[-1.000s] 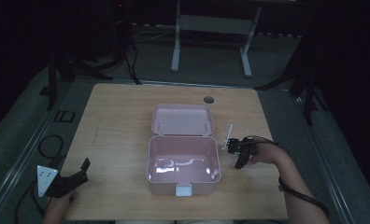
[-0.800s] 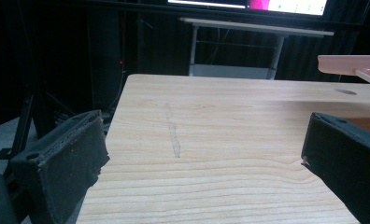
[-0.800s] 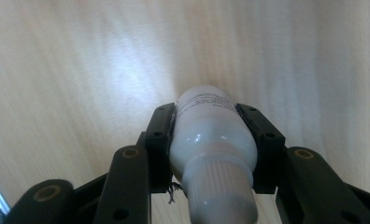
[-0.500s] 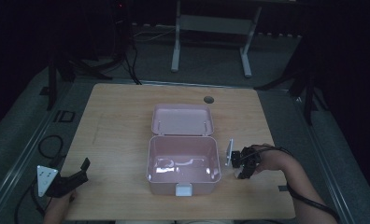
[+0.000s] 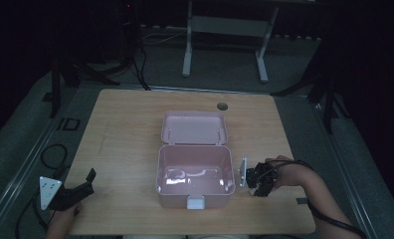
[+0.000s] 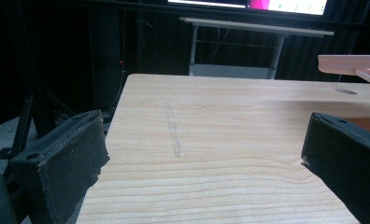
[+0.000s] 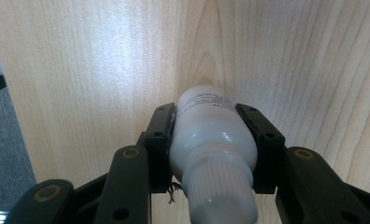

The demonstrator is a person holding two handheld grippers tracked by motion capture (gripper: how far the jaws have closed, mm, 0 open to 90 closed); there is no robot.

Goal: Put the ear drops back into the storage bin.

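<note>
A white plastic bottle [image 7: 211,135] with a ribbed cap lies between the jaws of my right gripper [image 7: 213,126], which is shut on its body and points down at the wooden table. In the high view this right gripper [image 5: 257,180] hovers just right of an open pink box [image 5: 159,174], whose lid [image 5: 194,128] lies flat behind it. My left gripper [image 5: 83,184] rests near the table's front left corner. Its jaws [image 6: 204,149] stand wide open with only bare wood between them.
The pink box's edge [image 6: 351,63] shows at the upper right of the left gripper view. A round hole [image 5: 222,106] sits in the table [image 5: 125,129] behind the lid. A metal desk frame [image 5: 225,25] stands beyond the far edge. Cables lie on the floor at left.
My right gripper has carried the bottle toward the table's near edge, staying beside the box's right wall. The left gripper has kept still.
</note>
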